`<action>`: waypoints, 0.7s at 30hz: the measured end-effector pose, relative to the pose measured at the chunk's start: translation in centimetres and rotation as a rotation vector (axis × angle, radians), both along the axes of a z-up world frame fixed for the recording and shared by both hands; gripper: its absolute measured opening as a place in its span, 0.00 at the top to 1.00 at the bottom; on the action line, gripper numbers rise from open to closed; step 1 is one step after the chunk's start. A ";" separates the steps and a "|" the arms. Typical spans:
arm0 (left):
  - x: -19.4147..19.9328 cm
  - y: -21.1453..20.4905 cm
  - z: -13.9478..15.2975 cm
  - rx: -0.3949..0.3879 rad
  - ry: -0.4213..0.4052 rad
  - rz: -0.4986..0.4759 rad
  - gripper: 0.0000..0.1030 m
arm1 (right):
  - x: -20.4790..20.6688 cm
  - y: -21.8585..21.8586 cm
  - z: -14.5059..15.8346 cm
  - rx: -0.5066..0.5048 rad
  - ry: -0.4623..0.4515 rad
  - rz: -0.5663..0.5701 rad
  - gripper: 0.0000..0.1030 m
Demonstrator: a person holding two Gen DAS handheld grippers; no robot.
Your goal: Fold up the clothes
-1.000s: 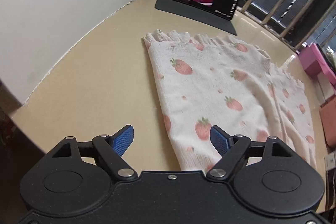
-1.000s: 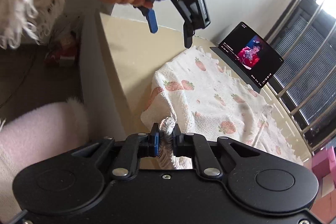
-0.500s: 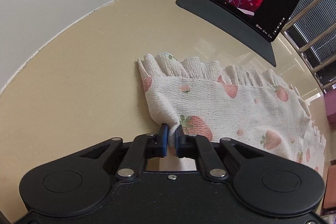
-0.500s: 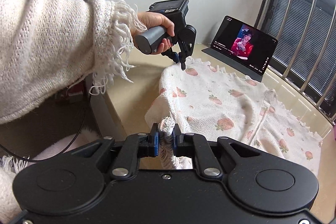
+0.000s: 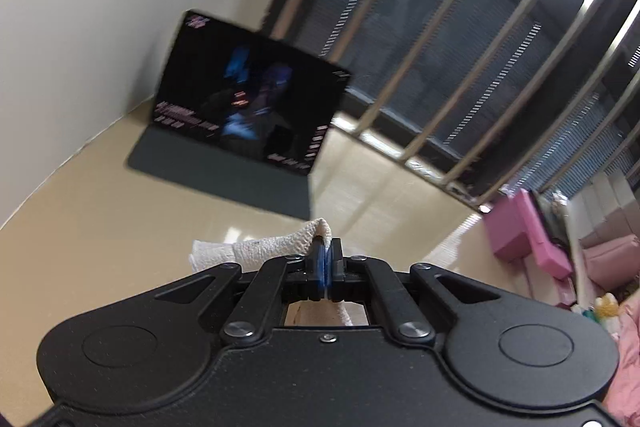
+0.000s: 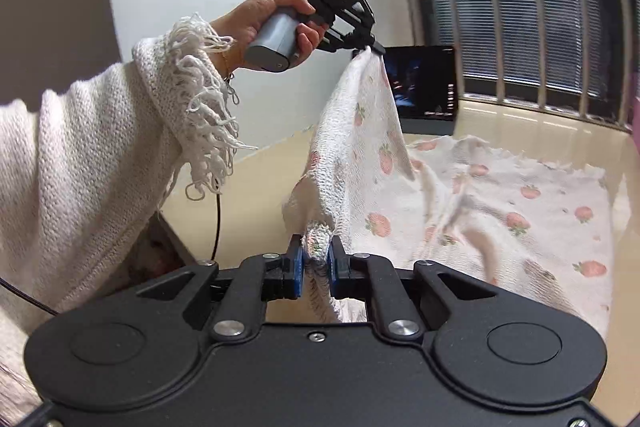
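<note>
Now lifted: the left gripper (image 6: 370, 47) has raised its strawberry-print cloth (image 6: 500, 211) edge off the table (image 6: 256, 179).
Both it and the right gripper (image 6: 316, 261) are clamped on cloth, so the fold-over can begin.

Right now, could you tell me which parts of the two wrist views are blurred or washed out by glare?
Left wrist view: the tablet and window bars are smeared by motion, the sky overexposed, while the left gripper stays sharp on the strawberry cloth. Right wrist view: mostly crisp at the right gripper, some cloth folds blurred, glare on the table by the window.
</note>
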State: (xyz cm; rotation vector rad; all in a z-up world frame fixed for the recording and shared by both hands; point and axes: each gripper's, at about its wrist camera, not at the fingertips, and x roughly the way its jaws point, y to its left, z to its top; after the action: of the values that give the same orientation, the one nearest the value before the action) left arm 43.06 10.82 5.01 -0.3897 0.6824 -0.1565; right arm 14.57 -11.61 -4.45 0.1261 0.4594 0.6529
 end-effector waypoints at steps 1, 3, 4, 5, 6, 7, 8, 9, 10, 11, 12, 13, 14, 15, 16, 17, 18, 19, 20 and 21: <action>0.4 -2.7 0.7 0.038 -0.018 -0.029 0.99 | -0.3 -1.3 0.1 0.037 0.003 -0.036 0.88; 1.4 -8.7 0.9 0.094 -0.035 -0.100 0.99 | -0.7 -3.9 -0.2 0.093 0.010 -0.113 0.88; 2.1 -11.9 0.2 0.109 -0.021 -0.138 0.99 | -0.8 -5.2 -0.6 0.114 0.021 -0.152 0.88; 2.6 -14.9 -0.8 0.125 -0.004 -0.173 0.99 | -0.8 -6.3 -1.1 0.132 0.038 -0.187 0.88; 3.8 -17.4 -1.4 0.148 0.012 -0.200 0.99 | -0.7 -7.4 -2.0 0.154 0.070 -0.219 0.88; 4.9 -20.0 -2.7 0.186 0.034 -0.222 0.99 | -0.5 -8.2 -3.1 0.175 0.107 -0.237 0.88; 5.9 -22.8 -4.3 0.228 0.059 -0.242 0.99 | -0.3 -8.9 -4.2 0.197 0.144 -0.256 0.88; 6.7 -24.9 -6.0 0.254 0.088 -0.259 0.98 | -0.1 -9.6 -5.3 0.219 0.182 -0.275 0.88; 7.4 -26.8 -7.8 0.276 0.118 -0.274 0.98 | 0.1 -10.3 -6.4 0.240 0.219 -0.293 0.88; 7.6 -28.0 -9.3 0.286 0.139 -0.288 0.98 | 0.2 -10.9 -7.4 0.259 0.253 -0.307 0.88; 7.7 -29.1 -10.7 0.292 0.157 -0.302 0.98 | 0.3 -11.1 -8.3 0.270 0.272 -0.309 0.88; 7.6 -29.7 -11.5 0.292 0.160 -0.319 0.99 | 0.4 -11.3 -8.8 0.282 0.284 -0.306 0.88; 7.4 -30.3 -12.1 0.289 0.159 -0.338 0.98 | 0.3 -11.5 -9.2 0.294 0.294 -0.303 0.88; 7.4 -30.8 -12.4 0.285 0.151 -0.357 0.99 | 0.2 -11.8 -9.5 0.306 0.301 -0.300 0.88; 7.3 -31.2 -12.6 0.279 0.138 -0.373 0.98 | 0.2 -12.0 -9.7 0.315 0.306 -0.300 0.88; 7.3 -31.6 -12.7 0.272 0.125 -0.387 0.98 | 0.1 -12.2 -9.9 0.324 0.310 -0.302 0.88; 7.3 -31.9 -12.8 0.264 0.118 -0.399 0.96 | 0.0 -12.4 -10.2 0.336 0.315 -0.305 0.88; 7.4 -32.3 -13.0 0.260 0.125 -0.411 0.94 | -0.1 -12.7 -10.4 0.355 0.323 -0.311 0.88; 7.6 -32.6 -13.3 0.260 0.142 -0.420 0.81 | -0.2 -12.9 -10.7 0.372 0.329 -0.318 0.88; 7.8 -32.9 -13.6 0.260 0.161 -0.428 0.62 | -0.3 -13.1 -10.9 0.384 0.336 -0.328 0.88</action>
State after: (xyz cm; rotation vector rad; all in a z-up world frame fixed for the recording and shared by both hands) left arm 50.84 -22.12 -8.58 -0.0009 0.9278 -0.4402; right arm 14.30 -24.71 -15.38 0.6692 0.6151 0.3889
